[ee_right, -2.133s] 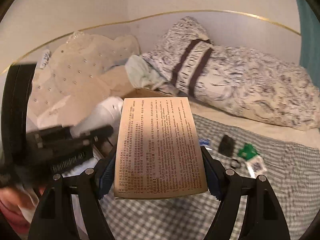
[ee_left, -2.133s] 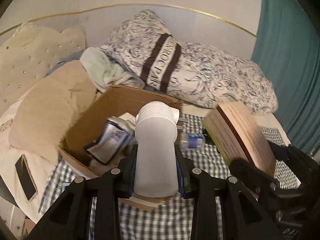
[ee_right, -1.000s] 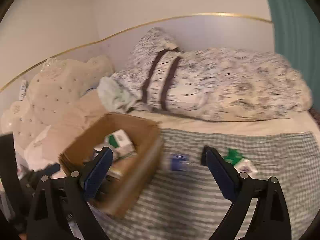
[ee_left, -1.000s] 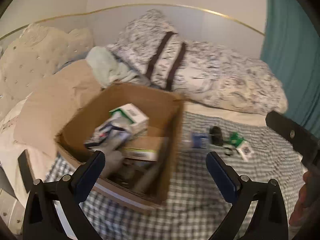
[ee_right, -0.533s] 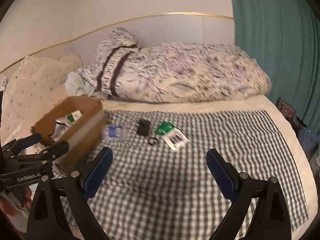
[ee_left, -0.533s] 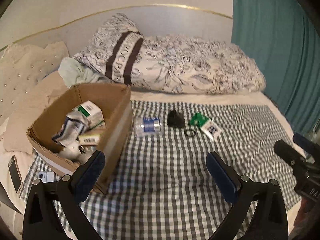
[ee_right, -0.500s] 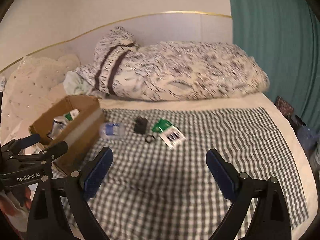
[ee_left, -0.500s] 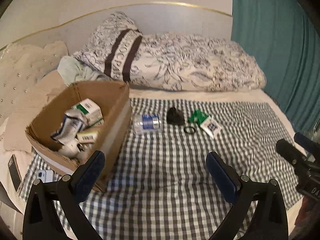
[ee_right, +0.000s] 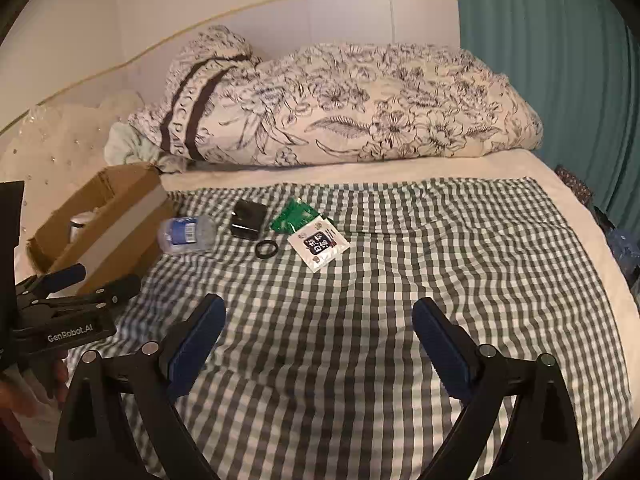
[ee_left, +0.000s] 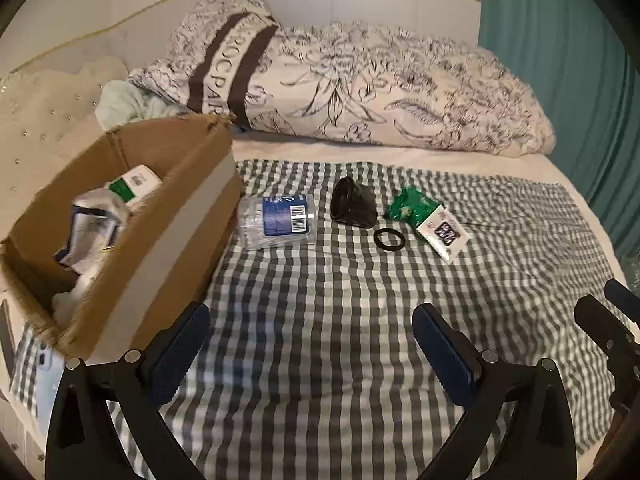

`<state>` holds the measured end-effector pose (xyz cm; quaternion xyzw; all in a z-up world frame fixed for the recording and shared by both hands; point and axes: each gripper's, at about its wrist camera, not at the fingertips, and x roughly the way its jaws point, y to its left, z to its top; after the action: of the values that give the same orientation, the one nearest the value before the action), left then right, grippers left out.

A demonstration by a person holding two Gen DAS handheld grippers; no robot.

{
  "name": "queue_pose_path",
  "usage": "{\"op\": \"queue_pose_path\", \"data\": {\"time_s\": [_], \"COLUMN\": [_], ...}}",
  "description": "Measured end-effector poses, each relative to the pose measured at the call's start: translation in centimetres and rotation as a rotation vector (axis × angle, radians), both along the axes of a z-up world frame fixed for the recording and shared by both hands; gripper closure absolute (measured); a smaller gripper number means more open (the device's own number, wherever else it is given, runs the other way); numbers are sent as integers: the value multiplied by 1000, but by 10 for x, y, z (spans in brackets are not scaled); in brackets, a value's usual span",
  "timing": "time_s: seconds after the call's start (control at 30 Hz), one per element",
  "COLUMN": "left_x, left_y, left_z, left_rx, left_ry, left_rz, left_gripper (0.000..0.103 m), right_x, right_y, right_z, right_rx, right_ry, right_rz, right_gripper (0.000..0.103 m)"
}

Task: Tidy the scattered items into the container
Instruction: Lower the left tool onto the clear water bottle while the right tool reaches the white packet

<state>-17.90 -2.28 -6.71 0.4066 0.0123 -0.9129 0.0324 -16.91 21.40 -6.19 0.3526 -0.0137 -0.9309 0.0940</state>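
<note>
A cardboard box [ee_left: 188, 216] [ee_right: 120, 216] sits at the left of the checked cloth with packets and cartons inside. Beside it lie a clear tub with a blue label [ee_left: 277, 216] [ee_right: 186, 232], a black pouch [ee_left: 354, 204] [ee_right: 248, 214], a black ring [ee_left: 389, 238] [ee_right: 267, 248], a green packet [ee_left: 412, 204] [ee_right: 296, 212] and a white sachet [ee_left: 442, 234] [ee_right: 318, 246]. My left gripper [ee_left: 312, 350] is open and empty, well short of the items. My right gripper [ee_right: 318, 346] is open and empty too. The left gripper [ee_right: 80, 284] also shows in the right wrist view.
A floral duvet [ee_left: 360, 92] [ee_right: 340, 108] is bunched along the headboard behind the items. A teal curtain [ee_left: 560, 60] [ee_right: 552, 60] hangs at the right. A phone [ee_left: 48, 368] lies at the left bed edge. The near checked cloth [ee_left: 320, 300] is bare.
Both grippers let go of the white bottle and the brown carton over the box, opened, and pulled back to the right. The loose items now sit ahead of them.
</note>
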Motion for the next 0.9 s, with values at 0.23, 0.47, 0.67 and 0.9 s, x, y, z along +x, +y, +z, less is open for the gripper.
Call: {"op": "queue_pose_path", "data": {"time_s": [0.23, 0.47, 0.67, 0.9], "left_x": [-45, -92, -123, -146], "left_y": [-2, -8, -12, -18], "left_z": [-29, -59, -78, -88], "left_rx": [-10, -27, -78, -131], "left_ry": [-11, -36, -37, -21], "left_rz": [49, 64, 104, 132], "left_gripper": [0, 0, 0, 0], "right_x": [-50, -103, -144, -179], "right_y": [-10, -34, -48, -50], "right_z": [-32, -70, -96, -110], "right_rx": [23, 63, 109, 127], "right_ry": [-46, -86, -128, -129], "right_rz": [12, 39, 63, 66], "right_gripper": [8, 8, 8, 8]}}
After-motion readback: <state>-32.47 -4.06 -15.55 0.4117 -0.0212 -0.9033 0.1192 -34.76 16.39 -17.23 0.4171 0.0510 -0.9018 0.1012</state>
